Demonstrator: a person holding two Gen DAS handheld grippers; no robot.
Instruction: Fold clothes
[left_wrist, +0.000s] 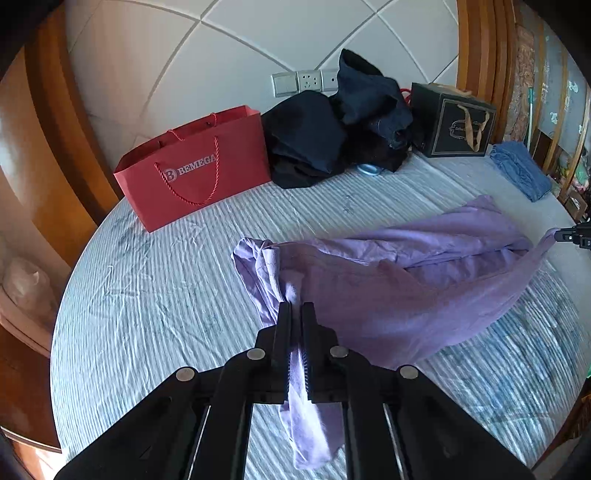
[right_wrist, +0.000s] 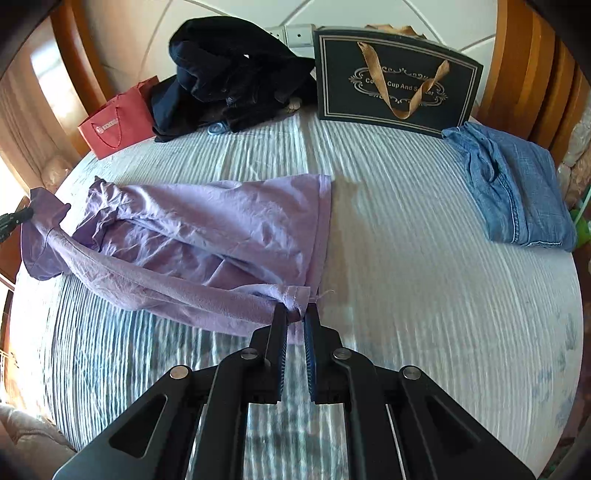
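- The left gripper (left_wrist: 296, 308) is clamping a bunched end of the lilac garment (left_wrist: 388, 291); cloth is running between its closed fingers and hanging out below them.
- The right gripper (right_wrist: 296, 310) is pinching a hemmed corner of the same lilac garment (right_wrist: 207, 236), its fingers pressed close on the fabric with a loose thread trailing just beside them.
- The garment is lying stretched across the middle of the bed (right_wrist: 406, 258), on a pale blue ribbed bedspread, with one edge lifted taut between the two grippers and the rest resting crumpled on the cover.
- In the left wrist view the other tool is showing at the far right edge, gripping the garment's drawn-out corner.
- A folded denim garment (right_wrist: 513, 188) is sitting well apart from the lilac one, near the bed's right side.
- Against the padded white headboard (left_wrist: 258, 37) a red paper bag (left_wrist: 195, 166), a heap of dark clothes (left_wrist: 332, 136) and a black gift bag (right_wrist: 395, 79) with tan ribbon handles are standing in a row.
- A wall socket panel (left_wrist: 306, 83) is showing behind the dark heap.
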